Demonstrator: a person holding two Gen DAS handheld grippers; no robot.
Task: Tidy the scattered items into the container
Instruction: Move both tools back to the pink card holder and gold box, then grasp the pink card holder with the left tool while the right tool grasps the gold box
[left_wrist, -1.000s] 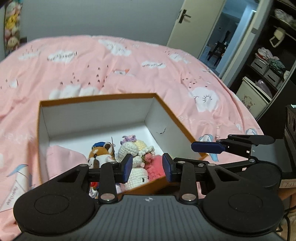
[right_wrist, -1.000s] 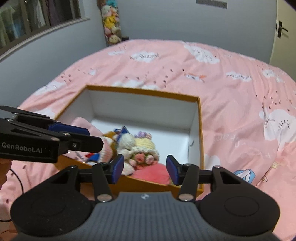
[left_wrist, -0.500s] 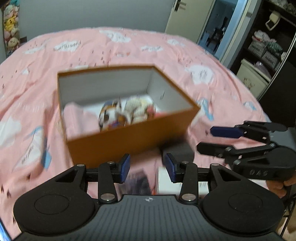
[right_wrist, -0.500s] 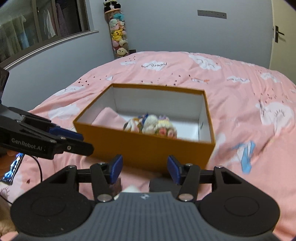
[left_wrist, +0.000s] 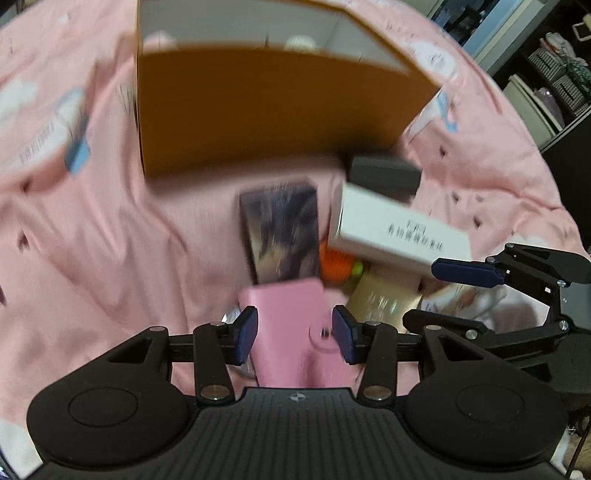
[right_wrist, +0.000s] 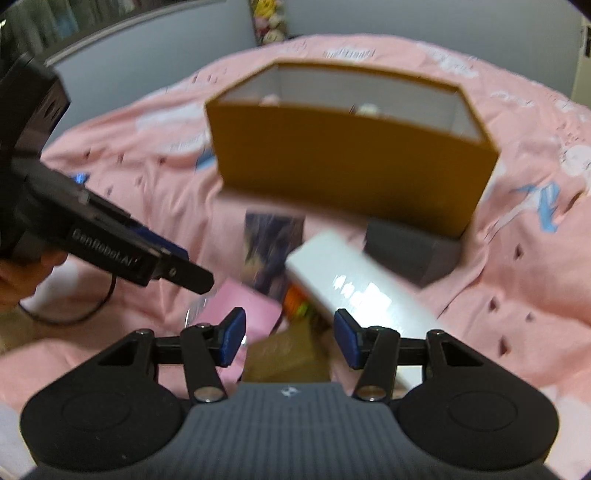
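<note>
An orange box (left_wrist: 273, 107) with a white inside stands on the pink bed; it also shows in the right wrist view (right_wrist: 351, 155). In front of it lies a pile: a pink box (left_wrist: 291, 325), a dark patterned card (left_wrist: 282, 236), a white carton (left_wrist: 395, 236), a grey box (left_wrist: 384, 171), an orange item (left_wrist: 334, 264) and a tan box (left_wrist: 384, 295). My left gripper (left_wrist: 294, 334) is open, its pads on either side of the pink box. My right gripper (right_wrist: 290, 339) is open above the tan box (right_wrist: 288, 354), beside the white carton (right_wrist: 354, 291).
The pink cloud-print bedspread (left_wrist: 110, 236) covers the bed. Shelves with baskets (left_wrist: 554, 74) stand at the right. A grey wall and stacked plush toys (right_wrist: 269, 22) are at the back. Both views are motion-blurred.
Both grippers have pulled back from over the orange box and dropped low over the pile in front of it. Both stay open.
</note>
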